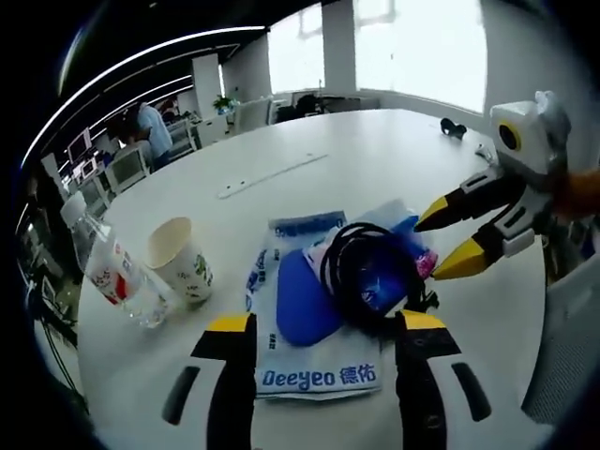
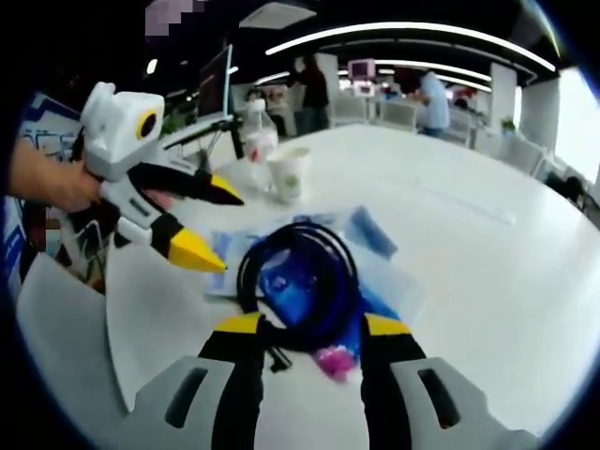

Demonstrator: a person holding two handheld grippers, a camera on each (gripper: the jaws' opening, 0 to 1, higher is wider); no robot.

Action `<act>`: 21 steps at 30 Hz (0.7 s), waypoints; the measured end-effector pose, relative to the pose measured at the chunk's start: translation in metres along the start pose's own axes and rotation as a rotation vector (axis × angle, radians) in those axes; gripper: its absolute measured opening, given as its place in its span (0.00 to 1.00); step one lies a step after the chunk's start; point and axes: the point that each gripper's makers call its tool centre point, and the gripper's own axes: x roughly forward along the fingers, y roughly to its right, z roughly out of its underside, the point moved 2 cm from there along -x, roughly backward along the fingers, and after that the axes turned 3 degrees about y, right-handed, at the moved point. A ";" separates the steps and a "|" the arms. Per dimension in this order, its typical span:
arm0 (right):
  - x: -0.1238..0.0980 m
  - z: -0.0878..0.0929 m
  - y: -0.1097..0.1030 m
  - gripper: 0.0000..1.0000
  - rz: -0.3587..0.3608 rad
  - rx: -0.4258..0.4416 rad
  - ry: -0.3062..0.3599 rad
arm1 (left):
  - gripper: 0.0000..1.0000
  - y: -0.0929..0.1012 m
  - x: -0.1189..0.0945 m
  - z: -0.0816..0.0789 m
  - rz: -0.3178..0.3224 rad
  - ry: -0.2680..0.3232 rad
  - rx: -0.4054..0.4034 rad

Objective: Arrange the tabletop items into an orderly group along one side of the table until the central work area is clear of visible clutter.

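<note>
A black cable coil (image 1: 370,272) lies on a heap of packets in the middle of the white table (image 1: 375,159). Under it are a white and blue Deeyeo wipes pack (image 1: 314,370), a blue pouch (image 1: 302,305) and a small pink item (image 1: 427,263). My left gripper (image 1: 326,323) stands open just before the pack. My right gripper (image 1: 448,239) comes in from the right, open, its tips beside the coil. In the right gripper view, my right gripper (image 2: 312,323) is open with the near edge of the coil (image 2: 300,281) between its jaws, and the left gripper (image 2: 208,223) is open at the left.
A paper cup (image 1: 183,258) and a clear water bottle (image 1: 108,267) stand together left of the heap, also the cup (image 2: 289,173) and bottle (image 2: 260,141). A long white strip (image 1: 272,175) lies farther back. A small black object (image 1: 453,127) sits at the far edge. People sit at far desks.
</note>
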 end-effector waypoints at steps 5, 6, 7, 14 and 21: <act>0.005 0.005 0.001 0.37 -0.007 0.008 -0.013 | 0.57 0.001 0.006 0.005 0.010 -0.012 -0.007; 0.006 0.006 0.002 0.37 -0.006 0.015 -0.013 | 0.56 0.001 0.007 0.005 0.011 -0.013 -0.010; 0.006 0.006 0.002 0.37 -0.005 0.020 -0.012 | 0.56 0.001 0.007 0.005 0.012 -0.014 -0.012; 0.015 0.005 0.004 0.35 -0.004 0.072 -0.003 | 0.53 0.004 0.015 0.006 0.030 -0.020 -0.036; 0.022 0.007 0.004 0.34 -0.002 0.099 -0.009 | 0.50 0.007 0.025 0.007 0.050 -0.028 -0.056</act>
